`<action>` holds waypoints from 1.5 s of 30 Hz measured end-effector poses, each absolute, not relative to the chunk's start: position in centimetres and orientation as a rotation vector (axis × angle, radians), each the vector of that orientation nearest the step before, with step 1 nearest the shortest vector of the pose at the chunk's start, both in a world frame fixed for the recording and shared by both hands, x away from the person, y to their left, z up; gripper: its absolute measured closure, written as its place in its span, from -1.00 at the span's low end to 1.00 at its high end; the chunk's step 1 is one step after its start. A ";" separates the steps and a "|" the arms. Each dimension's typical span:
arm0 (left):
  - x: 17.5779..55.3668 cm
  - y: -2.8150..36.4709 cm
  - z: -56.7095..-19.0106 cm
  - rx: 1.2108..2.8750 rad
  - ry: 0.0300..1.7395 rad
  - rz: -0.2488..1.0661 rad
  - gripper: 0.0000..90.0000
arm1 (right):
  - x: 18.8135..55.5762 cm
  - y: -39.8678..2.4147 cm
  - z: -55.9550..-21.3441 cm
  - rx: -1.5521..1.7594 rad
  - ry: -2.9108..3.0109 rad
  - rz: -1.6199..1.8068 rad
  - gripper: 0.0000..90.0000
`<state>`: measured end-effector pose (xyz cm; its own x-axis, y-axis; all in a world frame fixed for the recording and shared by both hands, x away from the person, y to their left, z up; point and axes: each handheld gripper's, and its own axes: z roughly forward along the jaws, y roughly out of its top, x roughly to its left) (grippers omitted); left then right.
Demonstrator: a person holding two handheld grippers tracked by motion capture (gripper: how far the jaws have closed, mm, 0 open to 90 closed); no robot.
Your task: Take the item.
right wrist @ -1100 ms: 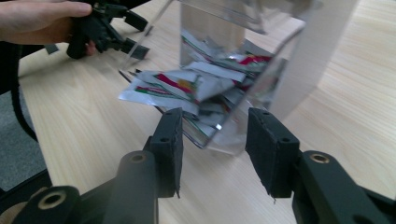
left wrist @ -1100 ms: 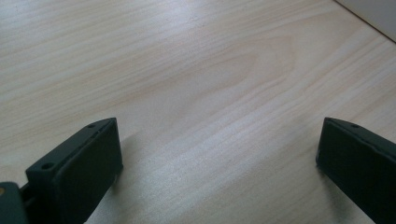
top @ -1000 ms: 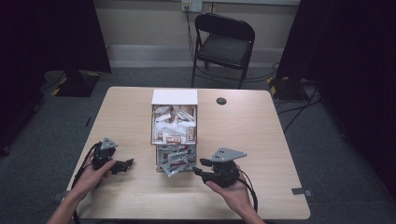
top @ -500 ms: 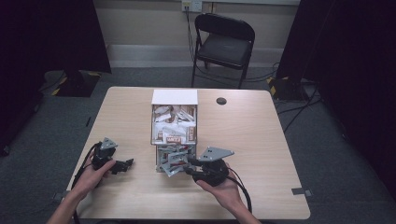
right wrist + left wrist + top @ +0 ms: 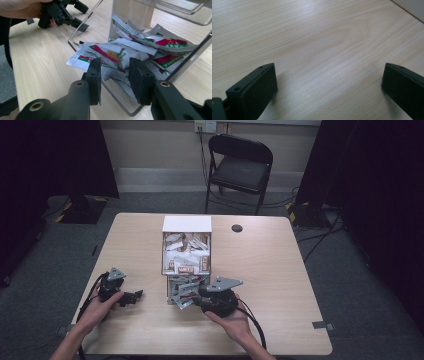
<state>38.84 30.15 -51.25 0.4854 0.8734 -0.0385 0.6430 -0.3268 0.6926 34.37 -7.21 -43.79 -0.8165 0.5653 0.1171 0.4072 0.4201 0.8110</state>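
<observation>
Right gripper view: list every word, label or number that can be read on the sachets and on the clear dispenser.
Sachets: dark print runs along the green edge stripes, too small and blurred to read.
Red label on the dispenser in the high view: light lettering, too small to read.
Clear dispenser wall: no text on it.
Right gripper fingers: no markings.

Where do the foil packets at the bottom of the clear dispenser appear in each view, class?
High view: the foil packets lie mid-table, just below the clear dispenser.
Right gripper view: the packets sit at the centre, heaped in the dispenser's open bottom.
Left gripper view: the jaws of the left hand-held gripper stand wide apart over the pale wooden tabletop.
Shared landmark: the pale wooden tabletop.
</observation>
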 end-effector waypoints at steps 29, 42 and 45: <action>38.8 30.1 -51.2 2.080 1.247 0.455 -1.00 | 34.5 -5.1 -43.5 0.753 2.484 1.452 0.53; 38.8 30.1 -51.2 2.081 1.246 0.458 -1.00 | 35.0 -4.9 -44.1 0.746 2.511 1.428 0.94; 38.8 30.1 -51.2 2.080 1.247 0.456 -1.00 | 35.0 -5.0 -44.0 0.748 2.515 1.462 1.00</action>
